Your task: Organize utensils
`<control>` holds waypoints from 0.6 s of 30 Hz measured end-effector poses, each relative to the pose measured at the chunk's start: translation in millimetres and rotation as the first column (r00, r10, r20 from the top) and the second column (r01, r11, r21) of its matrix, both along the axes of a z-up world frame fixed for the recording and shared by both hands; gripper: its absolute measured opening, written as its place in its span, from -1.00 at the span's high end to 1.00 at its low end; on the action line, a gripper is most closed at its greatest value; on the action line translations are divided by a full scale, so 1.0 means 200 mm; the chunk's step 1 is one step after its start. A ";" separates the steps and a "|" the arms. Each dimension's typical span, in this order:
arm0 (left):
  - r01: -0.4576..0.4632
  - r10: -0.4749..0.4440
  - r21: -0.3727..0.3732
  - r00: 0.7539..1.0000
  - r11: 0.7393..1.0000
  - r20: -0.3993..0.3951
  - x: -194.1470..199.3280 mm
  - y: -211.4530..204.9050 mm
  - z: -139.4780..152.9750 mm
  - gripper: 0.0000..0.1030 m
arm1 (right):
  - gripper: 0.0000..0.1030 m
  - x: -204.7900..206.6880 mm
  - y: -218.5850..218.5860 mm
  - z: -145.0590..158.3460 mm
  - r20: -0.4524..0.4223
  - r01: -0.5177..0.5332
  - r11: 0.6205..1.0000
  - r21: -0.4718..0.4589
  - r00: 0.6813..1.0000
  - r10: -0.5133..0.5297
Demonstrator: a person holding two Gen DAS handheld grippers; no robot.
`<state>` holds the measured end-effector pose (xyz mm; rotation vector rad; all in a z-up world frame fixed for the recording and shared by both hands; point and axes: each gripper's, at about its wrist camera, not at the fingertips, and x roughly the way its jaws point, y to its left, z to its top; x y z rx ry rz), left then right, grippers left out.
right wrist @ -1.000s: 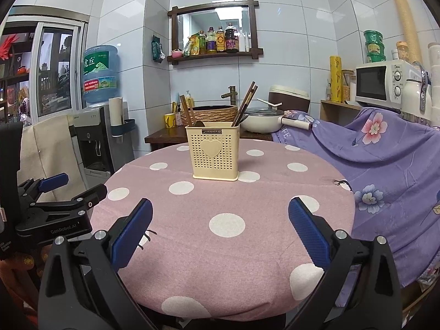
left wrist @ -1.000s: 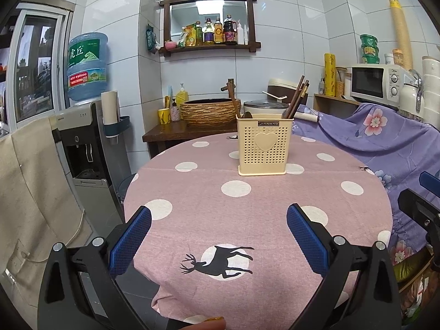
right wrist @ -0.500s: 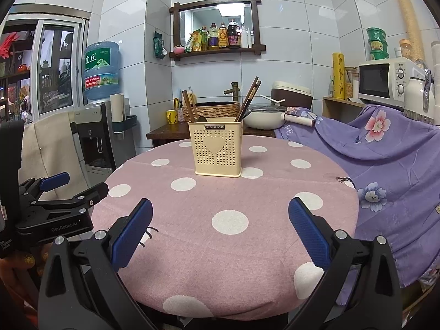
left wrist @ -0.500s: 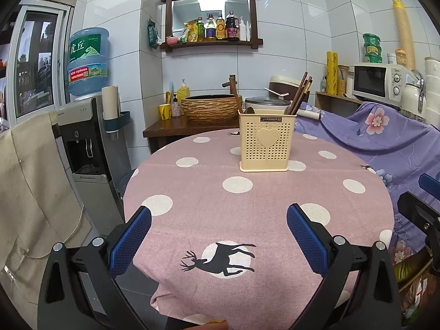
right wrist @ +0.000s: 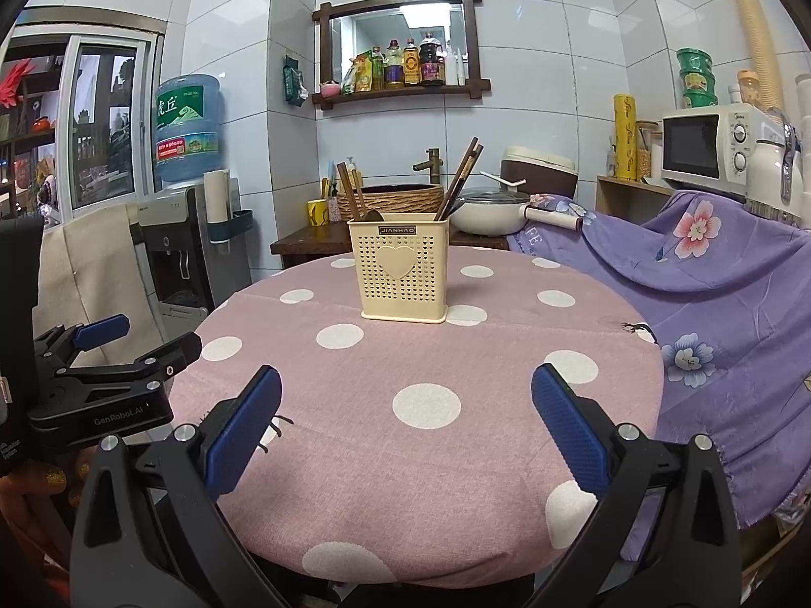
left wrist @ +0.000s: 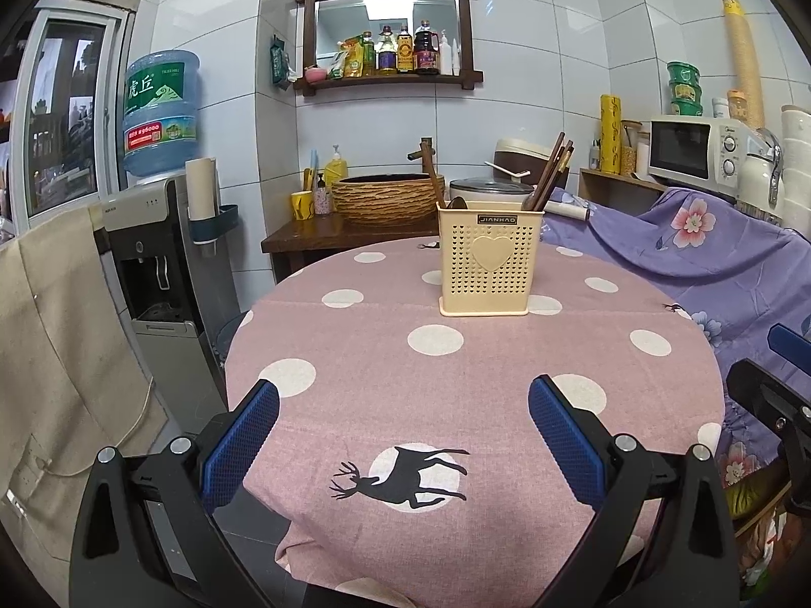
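A cream perforated utensil holder [left wrist: 489, 259] [right wrist: 403, 267] with a heart on its front stands upright near the far side of the round pink polka-dot table [left wrist: 405, 370] [right wrist: 405, 380]. Dark wooden chopsticks [left wrist: 551, 168] [right wrist: 460, 177] and wooden spoon handles [right wrist: 352, 192] stick out of it. My left gripper [left wrist: 403, 435] is open over the table's near edge, nothing between its blue pads. My right gripper [right wrist: 405, 430] is open too, empty, well short of the holder. The left gripper [right wrist: 101, 354] also shows at the left of the right wrist view.
A water dispenser [left wrist: 162, 263] with a blue bottle stands left of the table. Behind are a dark wooden counter with a woven basin [left wrist: 385, 197], a pot [right wrist: 489, 210], a rice cooker, and a microwave [left wrist: 694, 149]. Purple floral cloth [right wrist: 709, 273] drapes furniture on the right.
Both views have tilted or risen slightly, so the holder sits a little lower in frame. Both grippers stay open and empty; nothing on the table has moved.
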<state>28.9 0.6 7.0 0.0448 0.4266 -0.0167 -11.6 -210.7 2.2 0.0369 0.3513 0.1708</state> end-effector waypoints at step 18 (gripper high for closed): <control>-0.002 0.002 0.009 1.000 1.000 -0.014 0.01 -0.01 -0.01 -0.88 | -0.89 0.00 0.02 -0.02 -0.011 0.000 1.000 0.005 1.000 0.000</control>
